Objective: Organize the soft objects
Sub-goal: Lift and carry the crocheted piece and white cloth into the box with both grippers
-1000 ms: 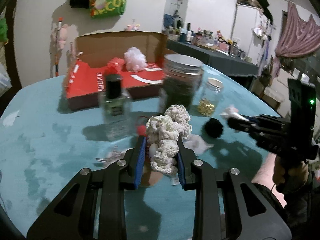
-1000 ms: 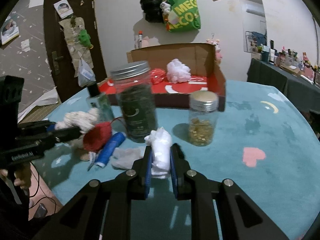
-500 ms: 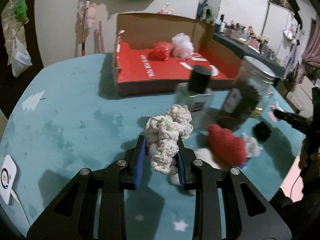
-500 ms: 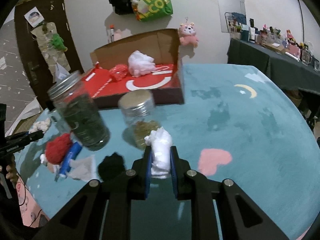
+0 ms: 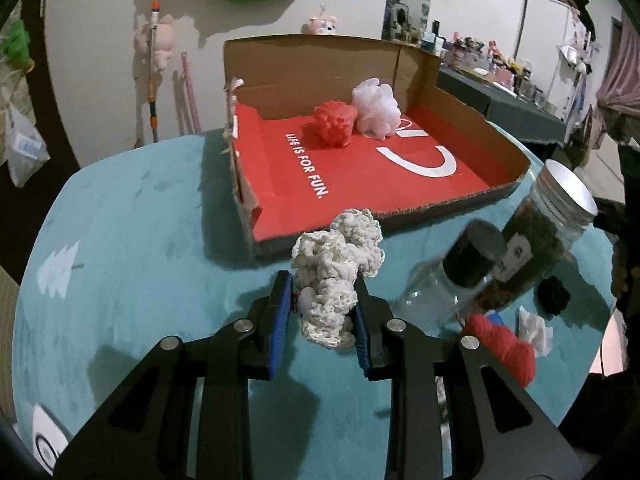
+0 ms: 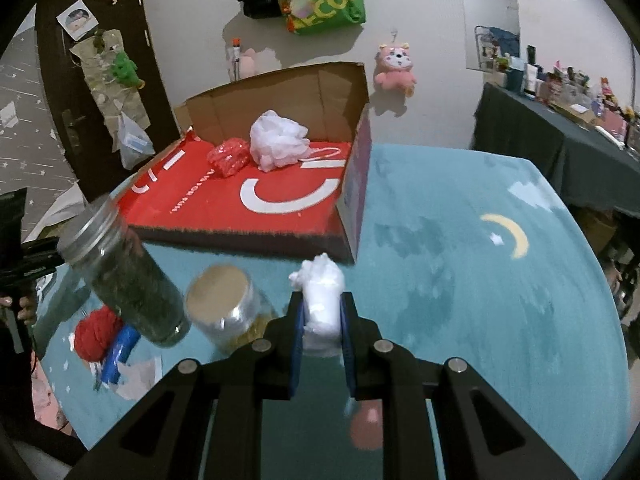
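My left gripper (image 5: 320, 312) is shut on a cream crocheted bundle (image 5: 336, 276), held above the teal table just in front of the open cardboard box with a red floor (image 5: 360, 176). A red soft piece (image 5: 334, 122) and a white mesh puff (image 5: 376, 110) lie at the back of the box. My right gripper (image 6: 322, 328) is shut on a white fluffy wad (image 6: 322, 296), held above the table near the box's front right corner (image 6: 352, 240). A red yarn ball (image 5: 502, 346), a black pom-pom (image 5: 554, 295) and white scraps (image 5: 534, 330) lie on the table.
A tall jar of dark contents with a metal lid (image 5: 536, 240), a black-capped clear bottle (image 5: 448, 280) and a small jar (image 6: 228, 308) stand right of the box front. A blue tube (image 6: 120, 350) lies by the red yarn ball (image 6: 96, 332). The table edge (image 5: 24, 280) curves at left.
Both grippers have risen and moved toward the cardboard box, which now looks nearer and is seen more from above. Each keeps its hold on its soft object.
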`<state>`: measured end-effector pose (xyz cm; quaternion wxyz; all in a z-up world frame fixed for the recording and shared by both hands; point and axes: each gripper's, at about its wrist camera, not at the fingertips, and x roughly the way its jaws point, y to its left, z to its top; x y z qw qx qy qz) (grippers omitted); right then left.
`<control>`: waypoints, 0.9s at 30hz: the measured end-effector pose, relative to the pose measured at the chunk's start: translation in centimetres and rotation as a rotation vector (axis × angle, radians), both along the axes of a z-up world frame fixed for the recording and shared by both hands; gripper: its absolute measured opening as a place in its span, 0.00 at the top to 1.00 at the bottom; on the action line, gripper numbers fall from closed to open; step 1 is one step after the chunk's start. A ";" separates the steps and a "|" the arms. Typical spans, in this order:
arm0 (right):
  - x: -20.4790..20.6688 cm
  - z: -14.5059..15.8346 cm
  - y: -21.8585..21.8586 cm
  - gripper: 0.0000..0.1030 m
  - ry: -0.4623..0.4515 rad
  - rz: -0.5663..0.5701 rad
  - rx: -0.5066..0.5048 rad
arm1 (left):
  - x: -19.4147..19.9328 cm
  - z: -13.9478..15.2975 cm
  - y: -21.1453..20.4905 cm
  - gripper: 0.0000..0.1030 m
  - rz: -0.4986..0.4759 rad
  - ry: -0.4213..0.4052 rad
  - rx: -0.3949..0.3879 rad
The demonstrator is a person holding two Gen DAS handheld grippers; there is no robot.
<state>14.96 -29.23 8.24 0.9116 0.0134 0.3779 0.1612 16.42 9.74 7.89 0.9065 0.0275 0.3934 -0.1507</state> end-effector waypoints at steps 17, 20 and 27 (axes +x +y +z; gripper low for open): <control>7.3 2.5 4.3 0.82 0.050 0.171 -0.008 | 6.6 2.3 -3.7 0.74 -0.125 0.018 0.030; 8.9 2.5 5.5 0.82 0.070 0.178 -0.057 | 8.2 1.8 -4.6 0.74 -0.129 0.053 0.047; 13.5 0.9 8.2 0.82 0.155 0.186 -0.223 | 11.5 0.1 -6.3 0.74 -0.125 0.124 0.113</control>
